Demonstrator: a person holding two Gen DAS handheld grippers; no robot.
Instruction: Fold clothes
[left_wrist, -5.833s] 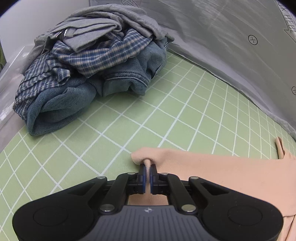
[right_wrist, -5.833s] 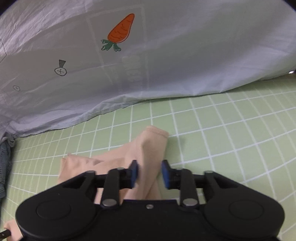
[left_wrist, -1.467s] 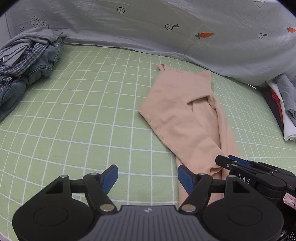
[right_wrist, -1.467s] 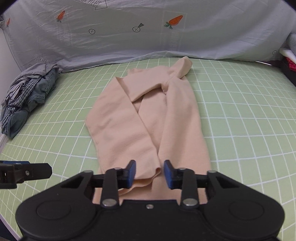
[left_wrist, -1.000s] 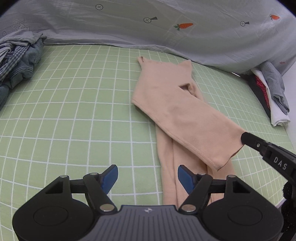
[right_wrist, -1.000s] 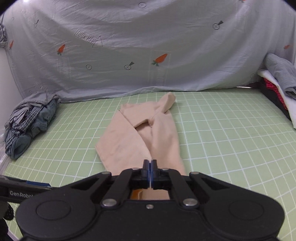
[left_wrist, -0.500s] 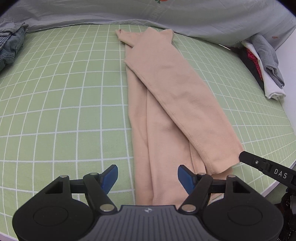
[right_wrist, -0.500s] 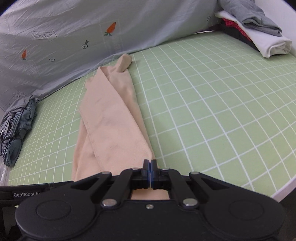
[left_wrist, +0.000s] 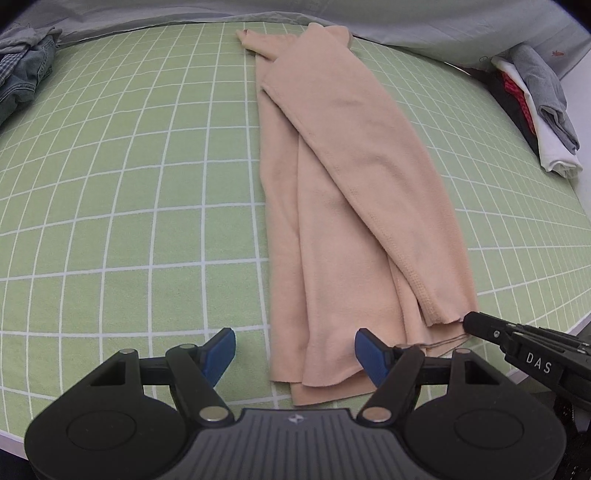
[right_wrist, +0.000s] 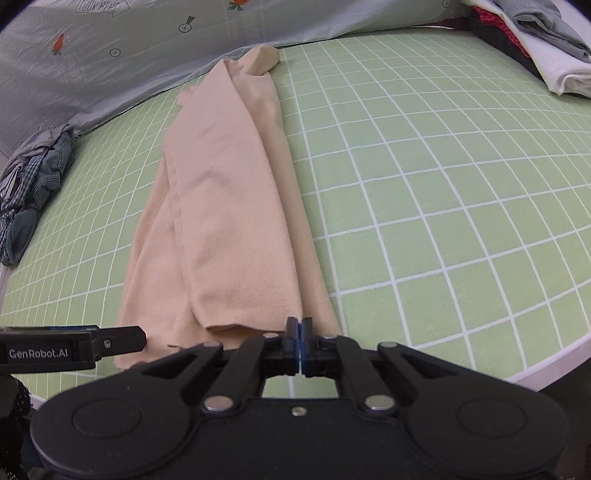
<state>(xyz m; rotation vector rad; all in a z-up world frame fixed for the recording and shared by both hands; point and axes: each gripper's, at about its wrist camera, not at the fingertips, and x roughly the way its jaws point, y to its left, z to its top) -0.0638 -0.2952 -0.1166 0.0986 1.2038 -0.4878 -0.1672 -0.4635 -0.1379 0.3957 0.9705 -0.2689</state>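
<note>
The peach-coloured top (left_wrist: 343, 192) lies lengthwise down the middle of the green gridded mat (left_wrist: 129, 184), folded into a long narrow strip, one side flap laid diagonally over the other layers. Its far end, with a sleeve cuff poking out, sits right up against the pale grey sheet (right_wrist: 110, 55) with the little carrot prints; its near hem reaches almost to the front edge of the mat.

Left gripper (left_wrist: 295, 352) hangs low at that near hem, blue pads (left_wrist: 221, 349) spread wide apart, nothing between them. The hem's left portion lies in the gap between the pads, but from the left wrist view I can't say whether either pad touches the fabric.

Right gripper (right_wrist: 299, 334), over at the hem's right corner: its jaws are pressed together, blue pads meeting with only a sliver showing. The tip sits right at the edge of the top flap, and the cloth seems pinched there, though the exact bite is hidden behind the fingers. In the left wrist view the same gripper's black tip touches that flap's corner, a loose thread trailing just beneath it.

Off to the left, a heap of denim and plaid clothes (right_wrist: 33, 188) at the mat's edge. On the right, well apart, a neat stack of folded garments (left_wrist: 543, 110), grey on white.
</note>
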